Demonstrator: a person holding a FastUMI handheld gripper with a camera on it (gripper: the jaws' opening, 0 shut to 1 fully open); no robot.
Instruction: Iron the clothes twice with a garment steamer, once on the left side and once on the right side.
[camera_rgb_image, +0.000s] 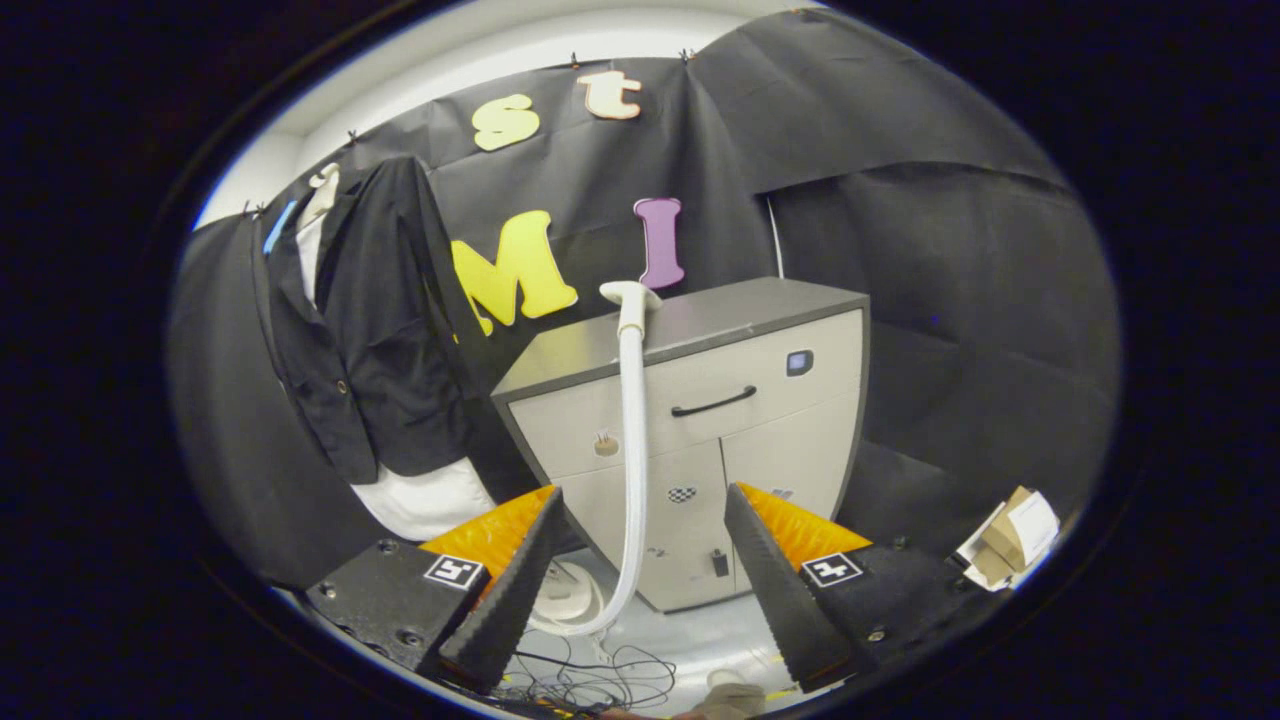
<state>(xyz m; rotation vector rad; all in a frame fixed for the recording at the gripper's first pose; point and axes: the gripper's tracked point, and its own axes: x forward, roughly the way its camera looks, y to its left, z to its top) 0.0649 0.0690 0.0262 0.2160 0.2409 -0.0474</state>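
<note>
- While my gripper (640, 560) stands wide and empty, the garment steamer (632, 400) head rests on the cabinet (760, 400) top beyond my fingers, presumably parked for easy grabbing.
- The clothes (375, 330) hang beside the cabinet, flat for steaming.

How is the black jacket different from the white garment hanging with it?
The black jacket hangs outermost, open at the front; the white garment sits under it, showing at collar and hem. The white garment reaches lower than the jacket. Both hang beside the cabinet, well beyond the open claw.
</note>
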